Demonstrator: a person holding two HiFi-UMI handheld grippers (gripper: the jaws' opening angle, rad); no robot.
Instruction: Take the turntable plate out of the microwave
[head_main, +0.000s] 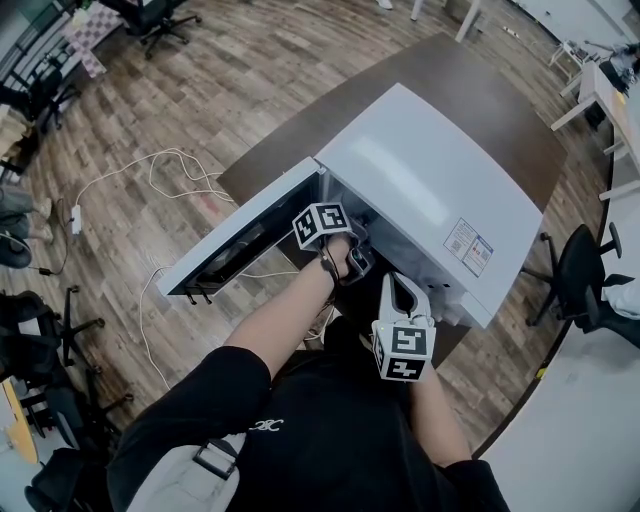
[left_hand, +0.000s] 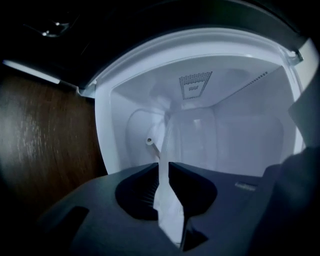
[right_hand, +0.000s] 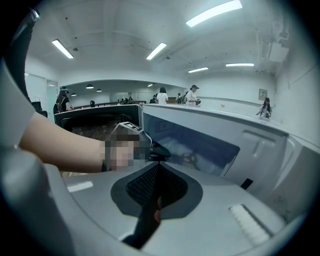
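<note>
Off the surface's left edge there's open wood-plank floor (head_main: 200, 90), with a thin white cable (head_main: 130, 175) looping across it. The door (head_main: 240, 240) is swung wide to the left. The boxy, smooth white microwave (head_main: 430, 190) sits on the dark brown surface (head_main: 490, 90), at its near edge. The left claw (head_main: 352, 262) is in the cavity, clenched on the rim of the clear glass turntable plate (left_hand: 192, 140), which is tilted up between the white walls. The right claw (head_main: 400, 292) is pressed shut and empty, just outside the opening. A black office chair (head_main: 580, 280) crowds the surface's right edge.
</note>
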